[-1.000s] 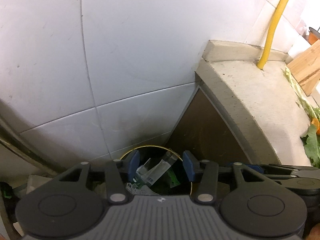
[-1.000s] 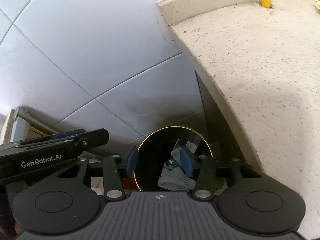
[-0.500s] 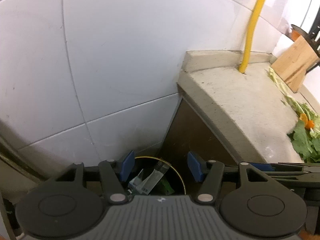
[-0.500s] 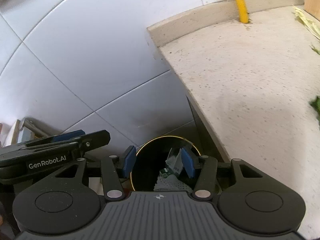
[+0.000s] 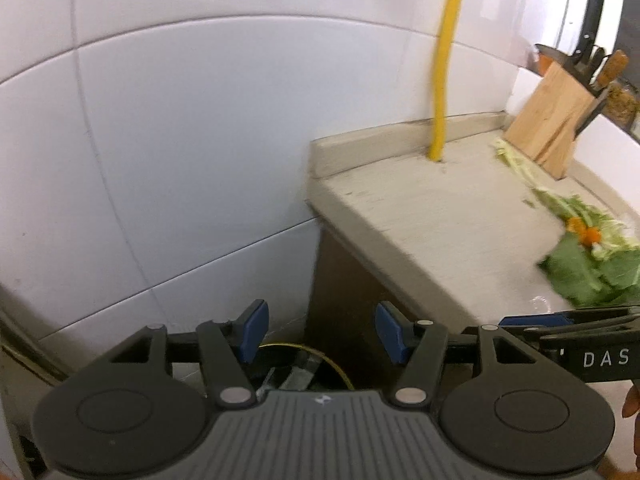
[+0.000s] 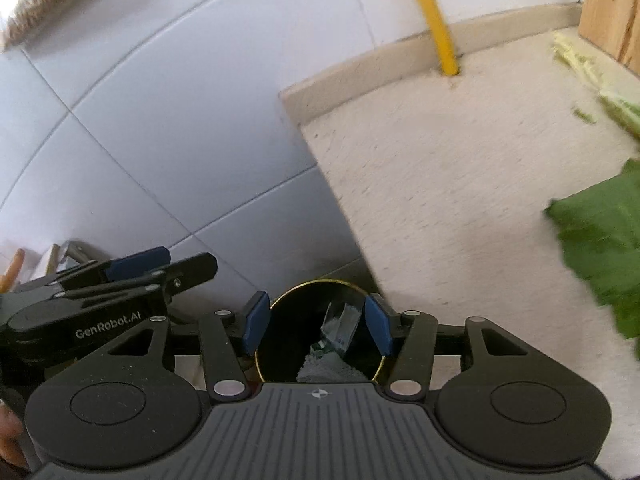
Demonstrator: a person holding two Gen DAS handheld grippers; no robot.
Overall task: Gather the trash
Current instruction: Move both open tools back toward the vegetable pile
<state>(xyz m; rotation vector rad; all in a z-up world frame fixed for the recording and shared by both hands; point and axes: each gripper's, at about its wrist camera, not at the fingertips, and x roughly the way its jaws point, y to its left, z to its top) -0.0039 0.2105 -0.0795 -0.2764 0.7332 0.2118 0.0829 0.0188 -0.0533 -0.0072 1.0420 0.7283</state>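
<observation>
Countertop (image 6: 460, 184) edge and white tiled wall (image 5: 180, 140) are seen flanking the black bin (image 6: 280, 336) on the floor. Wrappers (image 6: 340, 324) stand tilted inside it, long axis up toward the counter. Green leaves (image 5: 580, 268) are left on the counter. Both the left gripper (image 5: 318, 334) and the right gripper (image 6: 316, 324), empty, have just been opening, jaws about half apart.
</observation>
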